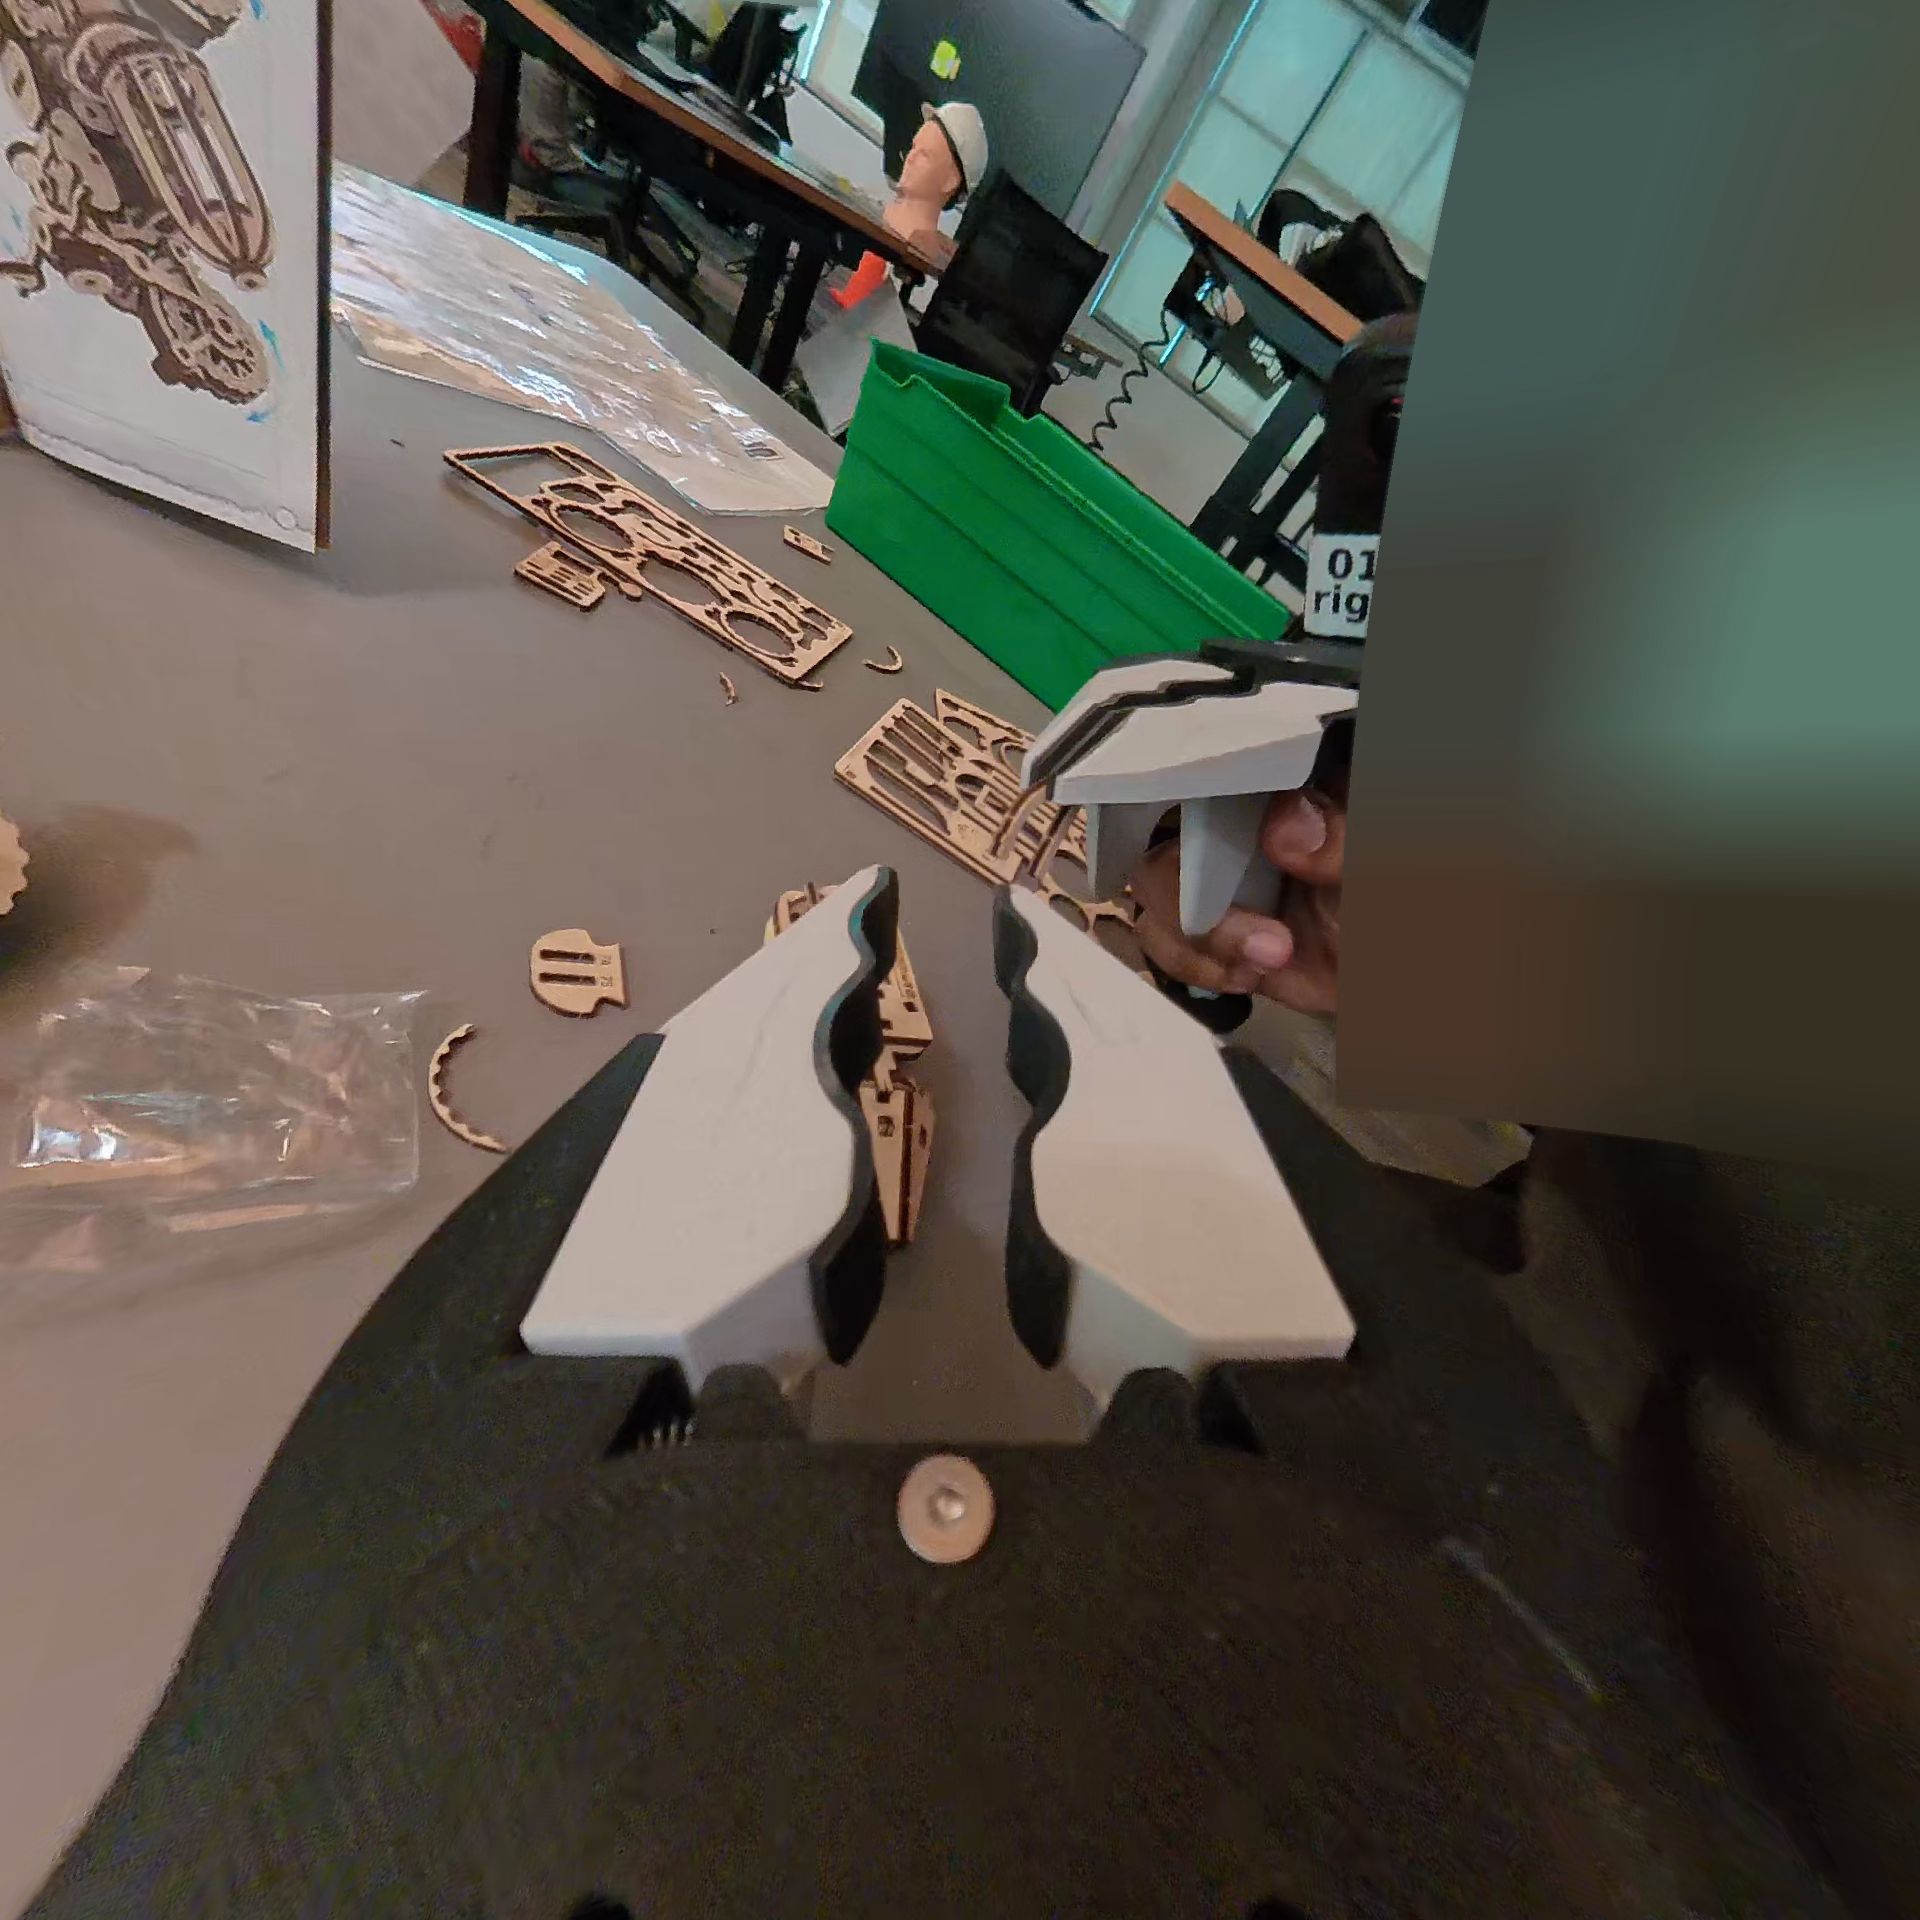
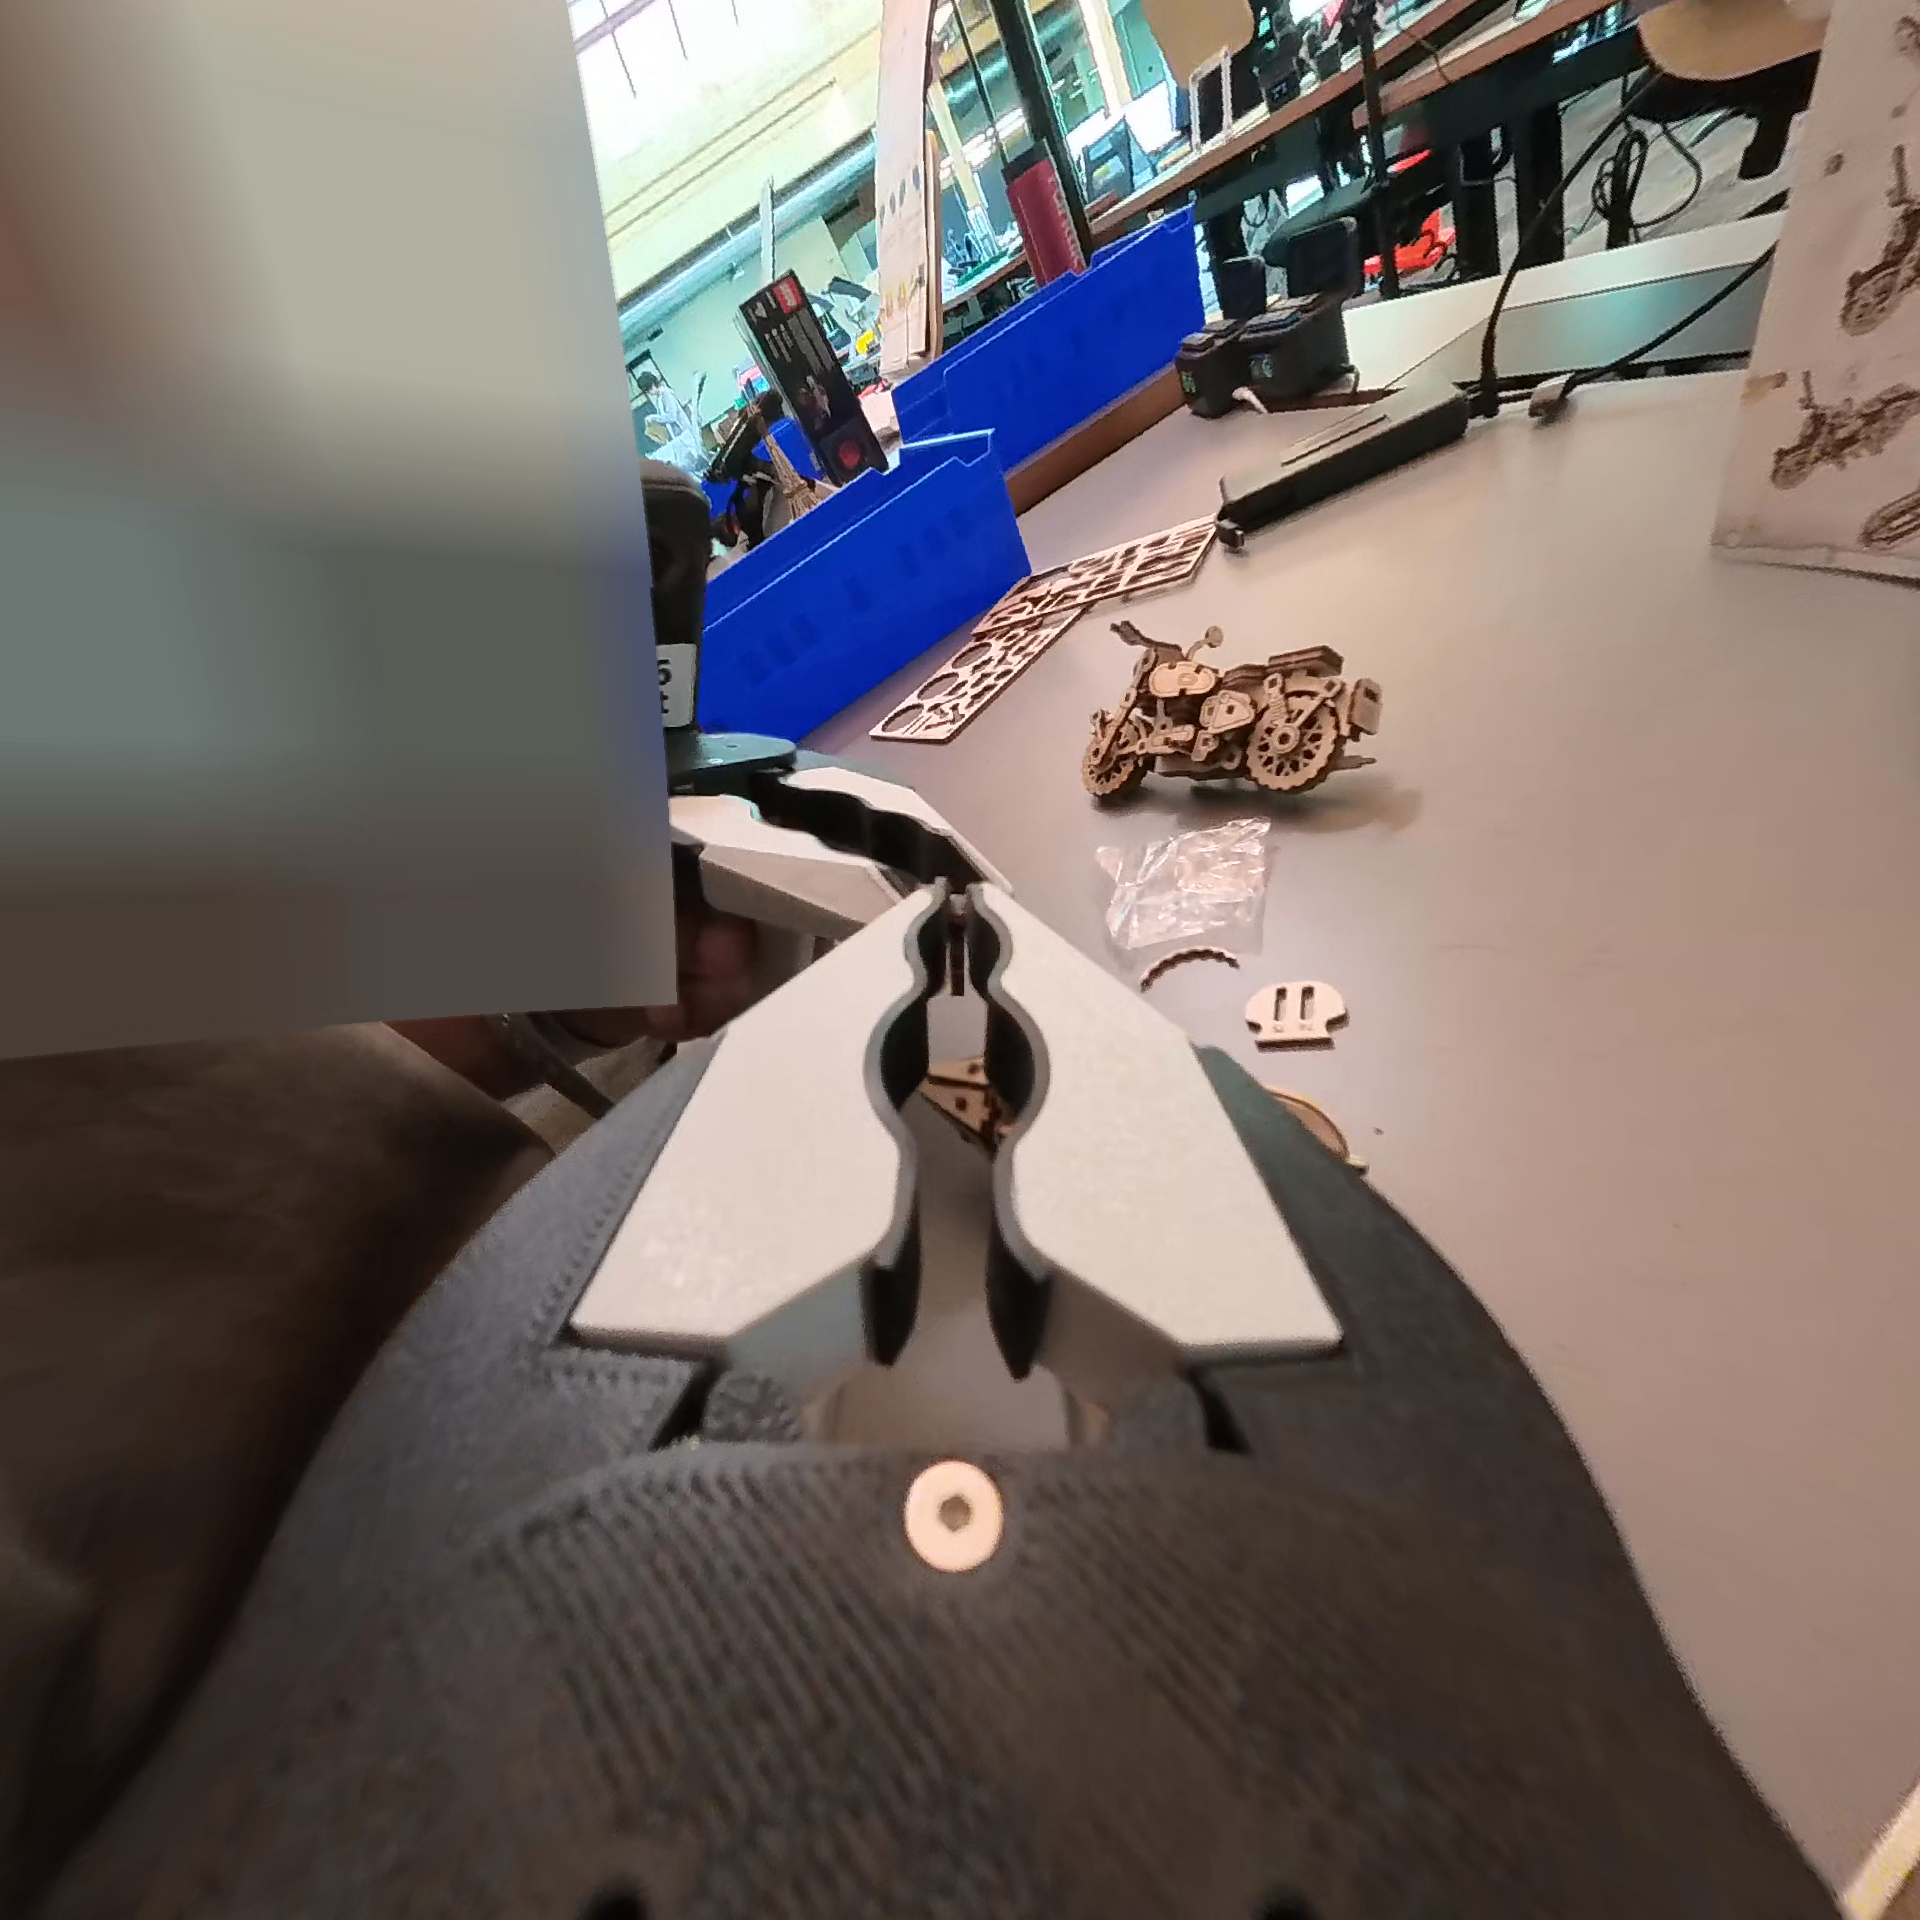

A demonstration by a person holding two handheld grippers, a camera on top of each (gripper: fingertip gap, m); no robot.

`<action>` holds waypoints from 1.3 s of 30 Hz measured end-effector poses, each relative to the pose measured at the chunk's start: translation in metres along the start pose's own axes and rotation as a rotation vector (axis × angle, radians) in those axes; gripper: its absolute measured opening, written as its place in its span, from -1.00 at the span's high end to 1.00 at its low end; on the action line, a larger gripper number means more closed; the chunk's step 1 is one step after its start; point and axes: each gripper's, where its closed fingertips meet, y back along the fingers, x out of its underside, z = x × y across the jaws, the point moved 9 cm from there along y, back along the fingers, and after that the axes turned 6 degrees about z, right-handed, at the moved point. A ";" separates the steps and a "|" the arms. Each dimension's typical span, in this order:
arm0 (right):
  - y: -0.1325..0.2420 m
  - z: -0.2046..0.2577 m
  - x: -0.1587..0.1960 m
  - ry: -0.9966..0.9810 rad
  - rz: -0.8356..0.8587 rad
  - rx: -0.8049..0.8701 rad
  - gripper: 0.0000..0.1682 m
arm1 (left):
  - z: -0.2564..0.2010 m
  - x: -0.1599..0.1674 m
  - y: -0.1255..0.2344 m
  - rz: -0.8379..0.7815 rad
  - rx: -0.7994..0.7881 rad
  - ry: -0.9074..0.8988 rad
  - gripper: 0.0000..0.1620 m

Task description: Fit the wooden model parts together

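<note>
My left gripper [image 1: 943, 906] is open and low over the grey table. A small wooden sub-assembly [image 1: 902, 1127] lies under it, beside its left finger. My right gripper [image 2: 957, 896] is shut on a thin curved wooden piece [image 2: 954, 945], which it holds edge-on at its tips. In the left wrist view the right gripper [image 1: 1039, 774] hovers just beyond my left fingertips, and the curved piece [image 1: 1023, 831] hangs down from it. The left gripper [image 2: 852, 821] shows behind the right fingertips. A finished wooden motorcycle [image 2: 1226, 717] stands farther out on the table.
Punched wooden sheets [image 1: 665, 561] [image 1: 935, 769] lie ahead, with a slotted round piece [image 1: 577, 971] and a toothed arc [image 1: 457, 1091]. There is a clear plastic bag [image 1: 208, 1091] at the left, a kit box [image 1: 156, 260] at the far left, a green bin [image 1: 1018, 540] and a blue bin [image 2: 862, 592]. The tips of both grippers are at nearly the same place. Between my left fingertips and the finished wooden motorcycle [image 2: 1226, 717] there is roughly 15 cm.
</note>
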 end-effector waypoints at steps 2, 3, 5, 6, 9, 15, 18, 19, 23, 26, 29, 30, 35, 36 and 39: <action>0.000 0.000 0.000 0.001 -0.007 0.011 1.00 | 0.001 0.000 0.000 -0.004 0.011 0.018 0.79; 0.000 -0.001 0.000 0.001 -0.011 0.017 1.00 | 0.001 0.000 0.000 -0.006 0.012 0.021 0.79; 0.002 -0.003 -0.001 -0.008 -0.026 0.031 1.00 | 0.001 0.000 0.000 -0.006 0.008 0.021 0.79; 0.003 -0.004 -0.001 -0.017 -0.034 0.036 1.00 | 0.002 0.000 0.000 -0.007 0.007 0.021 0.79; 0.004 -0.007 -0.001 -0.045 -0.053 0.043 1.00 | 0.002 0.001 0.000 -0.008 0.010 0.028 0.79; 0.002 -0.009 -0.001 -0.062 -0.062 0.076 1.00 | 0.004 0.000 0.001 -0.015 0.006 0.043 0.79; 0.003 -0.011 -0.001 -0.091 -0.078 0.092 1.00 | 0.004 0.000 0.001 -0.022 0.003 0.050 0.79; 0.003 -0.012 -0.001 -0.103 -0.084 0.094 1.00 | 0.005 0.000 0.002 -0.023 0.003 0.051 0.79; 0.005 -0.015 -0.002 -0.144 -0.106 0.099 1.00 | 0.006 0.000 0.002 -0.025 -0.001 0.058 0.79; 0.006 -0.017 -0.001 -0.165 -0.115 0.096 1.00 | 0.006 0.000 0.002 -0.030 -0.002 0.064 0.80; 0.007 -0.019 -0.002 -0.185 -0.126 0.093 1.00 | 0.007 -0.001 0.003 -0.035 -0.001 0.073 0.80; 0.007 -0.019 -0.002 -0.192 -0.130 0.092 1.00 | 0.007 -0.001 0.003 -0.038 0.002 0.078 0.80; 0.008 -0.021 -0.002 -0.230 -0.150 0.081 1.00 | 0.009 -0.002 0.004 -0.053 0.019 0.105 0.80; 0.008 -0.022 -0.002 -0.238 -0.152 0.078 0.99 | 0.008 -0.002 0.004 -0.054 0.019 0.105 0.80; 0.008 -0.022 -0.002 -0.249 -0.157 0.073 1.00 | 0.007 -0.002 0.004 -0.051 0.016 0.094 0.80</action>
